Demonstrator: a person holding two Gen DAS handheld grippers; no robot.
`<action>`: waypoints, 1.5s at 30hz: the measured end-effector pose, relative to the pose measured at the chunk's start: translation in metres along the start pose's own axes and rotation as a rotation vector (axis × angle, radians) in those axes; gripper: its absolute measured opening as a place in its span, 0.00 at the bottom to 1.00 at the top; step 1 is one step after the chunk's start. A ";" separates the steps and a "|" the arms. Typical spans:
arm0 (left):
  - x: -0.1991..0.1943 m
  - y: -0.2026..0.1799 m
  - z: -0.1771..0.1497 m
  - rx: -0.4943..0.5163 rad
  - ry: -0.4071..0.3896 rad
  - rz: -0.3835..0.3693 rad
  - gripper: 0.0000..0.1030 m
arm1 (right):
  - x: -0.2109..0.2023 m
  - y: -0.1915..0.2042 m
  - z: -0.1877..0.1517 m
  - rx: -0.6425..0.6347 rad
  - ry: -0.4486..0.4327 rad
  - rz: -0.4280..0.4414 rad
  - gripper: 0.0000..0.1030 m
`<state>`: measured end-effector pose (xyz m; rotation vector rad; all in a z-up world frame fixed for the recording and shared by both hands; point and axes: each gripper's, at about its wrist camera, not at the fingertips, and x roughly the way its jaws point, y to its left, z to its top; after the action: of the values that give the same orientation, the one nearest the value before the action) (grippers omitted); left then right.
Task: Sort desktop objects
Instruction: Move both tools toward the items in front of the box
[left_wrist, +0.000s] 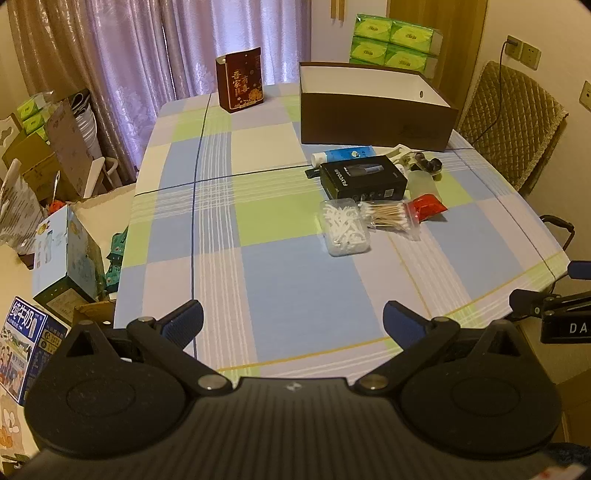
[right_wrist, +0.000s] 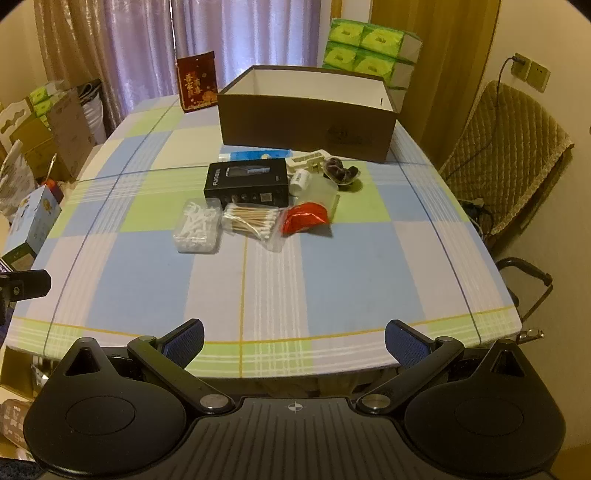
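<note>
A: Left wrist view first: your left gripper (left_wrist: 293, 322) hangs over the near part of the checked tablecloth (left_wrist: 288, 280) with its jaws spread wide and nothing between them; what do you see from the other side?

B: Right wrist view: your right gripper (right_wrist: 294, 339) sits just off the table's near edge, jaws equally wide apart and empty; the things to sort lie well ahead of you, in a cluster in front of the open brown box (right_wrist: 306, 118)

A: Agreed; nearest to you is the clear case of floss picks (left_wrist: 345, 230), with the bag of cotton swabs (left_wrist: 391, 218) just beside it and a red packet (left_wrist: 428, 207) next along

B: Behind those lies the black carton (right_wrist: 246, 182), flat on the cloth; a blue tube (right_wrist: 258, 154) lies between it and the brown box; to the right are a white plug (right_wrist: 308, 159), a small translucent bottle (right_wrist: 314, 186) and a dark, blurred item (right_wrist: 341, 173) I cannot identify

A: A dark red gift box (left_wrist: 240, 83) stands upright at the far edge, well apart from the cluster; green tissue packs (left_wrist: 391, 42) are stacked behind the brown box
</note>
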<state>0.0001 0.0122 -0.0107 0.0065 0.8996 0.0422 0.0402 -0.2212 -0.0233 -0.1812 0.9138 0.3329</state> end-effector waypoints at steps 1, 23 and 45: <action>0.000 0.000 0.000 -0.001 0.002 0.002 0.99 | 0.000 0.000 0.000 -0.001 0.000 0.000 0.98; 0.005 0.006 -0.001 -0.002 0.017 -0.002 0.99 | 0.000 0.006 -0.001 -0.004 0.008 -0.002 0.98; 0.016 0.010 0.001 -0.021 0.035 0.001 0.99 | 0.008 0.007 0.004 0.001 0.026 0.000 0.98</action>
<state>0.0102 0.0227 -0.0223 -0.0138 0.9340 0.0528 0.0457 -0.2121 -0.0275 -0.1849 0.9396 0.3309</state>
